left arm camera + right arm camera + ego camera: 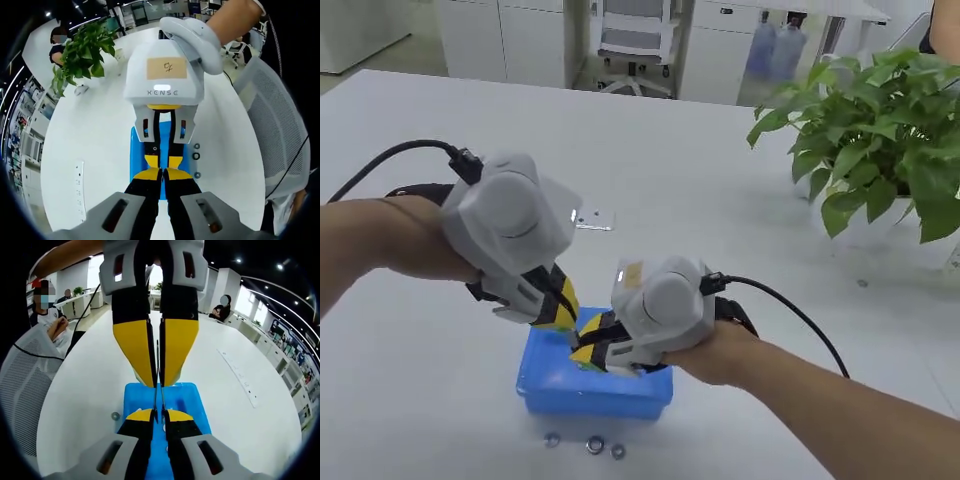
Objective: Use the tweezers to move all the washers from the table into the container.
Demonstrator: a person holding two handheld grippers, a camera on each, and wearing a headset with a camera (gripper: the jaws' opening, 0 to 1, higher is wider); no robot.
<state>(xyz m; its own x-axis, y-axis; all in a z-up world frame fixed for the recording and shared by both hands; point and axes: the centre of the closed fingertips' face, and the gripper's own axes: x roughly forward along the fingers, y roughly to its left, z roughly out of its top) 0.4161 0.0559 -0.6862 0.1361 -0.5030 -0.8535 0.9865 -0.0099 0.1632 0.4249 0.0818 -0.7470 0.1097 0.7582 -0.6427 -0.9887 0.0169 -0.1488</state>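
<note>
Right gripper view: L gripper (156,384) & R gripper (159,414) both pinch tweezers (157,362) over container (187,400).

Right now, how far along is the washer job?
Nothing looks done: three washers lie on the table beside the blue container, whose visible floor is bare. In hand: the left gripper and right gripper both appear shut on thin tweezers above it. Left: moving all three washers.
</note>
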